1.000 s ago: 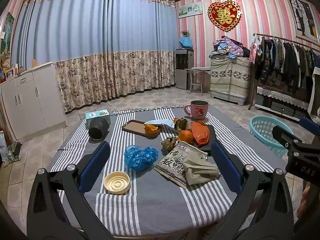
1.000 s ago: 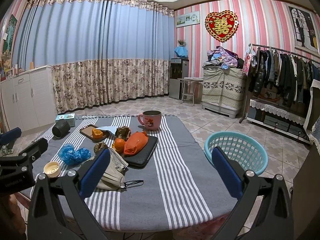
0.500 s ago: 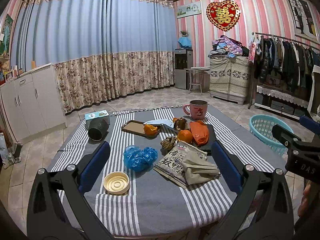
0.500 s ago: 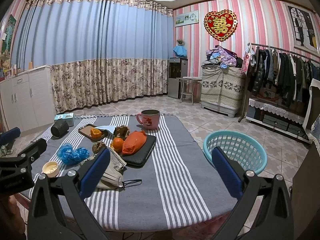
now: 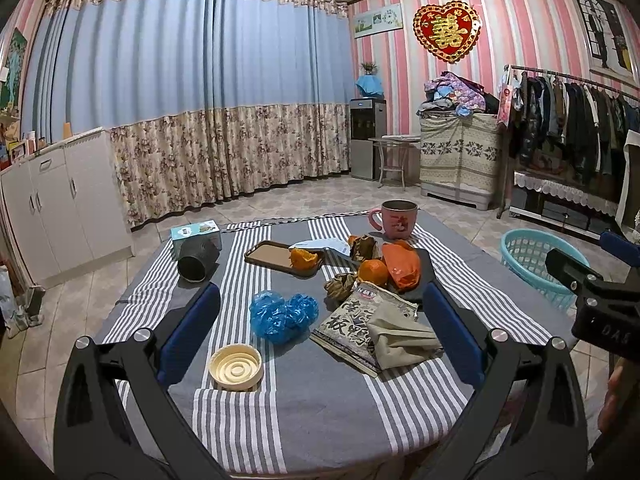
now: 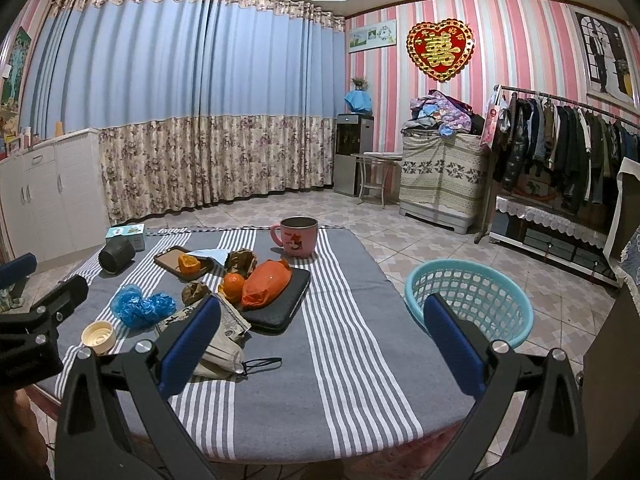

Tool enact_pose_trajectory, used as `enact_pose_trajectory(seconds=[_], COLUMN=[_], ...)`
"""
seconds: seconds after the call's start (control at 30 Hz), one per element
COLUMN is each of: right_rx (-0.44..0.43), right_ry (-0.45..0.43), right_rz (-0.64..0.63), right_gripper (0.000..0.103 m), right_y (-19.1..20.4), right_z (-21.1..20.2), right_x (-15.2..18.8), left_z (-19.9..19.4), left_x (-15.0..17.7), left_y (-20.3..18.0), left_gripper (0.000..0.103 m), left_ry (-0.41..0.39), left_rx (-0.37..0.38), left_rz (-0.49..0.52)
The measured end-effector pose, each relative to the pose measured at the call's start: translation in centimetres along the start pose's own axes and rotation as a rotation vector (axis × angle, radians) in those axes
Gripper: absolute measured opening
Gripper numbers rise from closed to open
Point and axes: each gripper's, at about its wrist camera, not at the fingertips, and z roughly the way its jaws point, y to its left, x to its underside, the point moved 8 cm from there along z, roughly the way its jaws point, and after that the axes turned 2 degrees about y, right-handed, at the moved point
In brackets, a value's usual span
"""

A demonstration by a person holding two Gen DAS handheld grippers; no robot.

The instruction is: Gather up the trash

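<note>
Trash litters our striped tablecloth: from left to right, a cream lid, a blue plastic wad, a snack packet and an orange bag. The teal basket waits on the right. Over the last second almost nothing has shifted. Our left gripper and right gripper gape wide, empty, so collecting hasn't begun.

A lived-in room of a home — pink striped wallpaper with a red heart-shaped wall ornament, floor-length blue curtains with floral hems, white cabinets along the left wall, and a clothes rack hung with coats. A water dispenser stands in the corner — the floor is tiled.
</note>
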Motion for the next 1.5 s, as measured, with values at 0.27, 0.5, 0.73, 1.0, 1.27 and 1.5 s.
enact_pose_trajectory(seconds=[0.27,0.5,0.73,1.0,1.27,1.5], right_rx=[0.001,0.001,0.000,0.007,0.019,0.029], right_ry=[0.002,0.002,0.003,0.017,0.013,0.020], right_rz=[0.000,-0.001,-0.002,-0.003,-0.005,-0.006], right_gripper=[0.099,0.099,0.099,0.099,0.099,0.099], right_y=[-0.2,-0.1,-0.2,-0.3,-0.6,-0.6], right_z=[-0.1,0.0,0.0,0.6,0.8,1.5], right_x=[0.0,0.0,0.0,1.0,1.6,1.9], left_z=[0.3,0.5,0.8,1.0,1.9,2.8], left_x=[0.0,0.2,0.4,0.7,1.2,1.4], left_y=[0.6,0.8,1.5,1.7,3.1,4.5], left_gripper=[0.098,0.098,0.098,0.098,0.098,0.098], left_ry=[0.000,0.001,0.004,0.005,0.015,0.019], left_rx=[0.000,-0.004,-0.008,-0.013,-0.025,-0.060], left_rz=[-0.006,-0.007,-0.010,-0.008,-0.031,-0.039])
